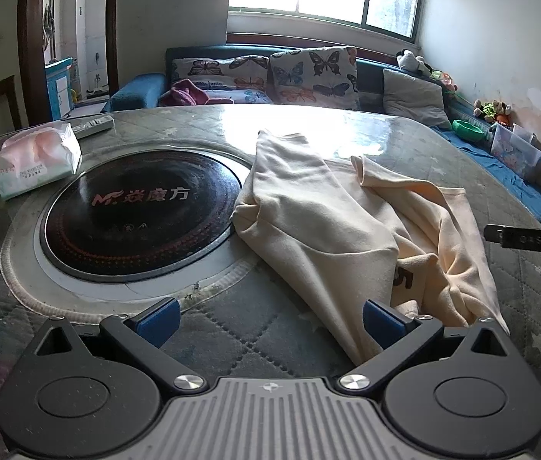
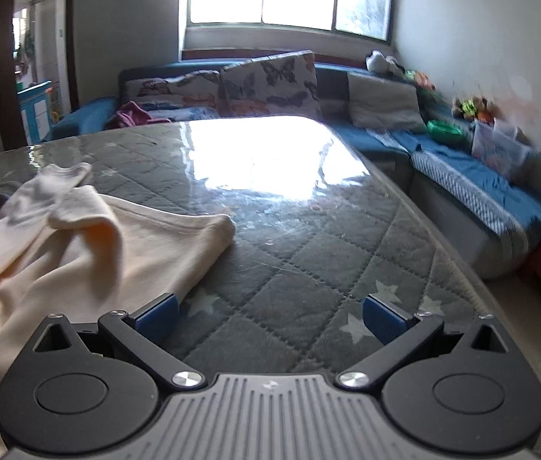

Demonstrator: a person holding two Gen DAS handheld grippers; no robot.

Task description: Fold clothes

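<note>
Left gripper [image 1: 270, 320] spread wide, nothing held; its right blue pad [image 1: 383, 324] hides the hem of the cream garment [image 1: 320, 214]. Right gripper [image 2: 270, 318] also spread, empty. Garment is crumpled soft knit on the quilted, glossy-covered table [image 2: 308, 260], its print mostly buried in folds. Beyond: round black cooktop [image 1: 140, 211], tissue pack [image 1: 36, 159], butterfly cushions [image 1: 312, 71].
</note>
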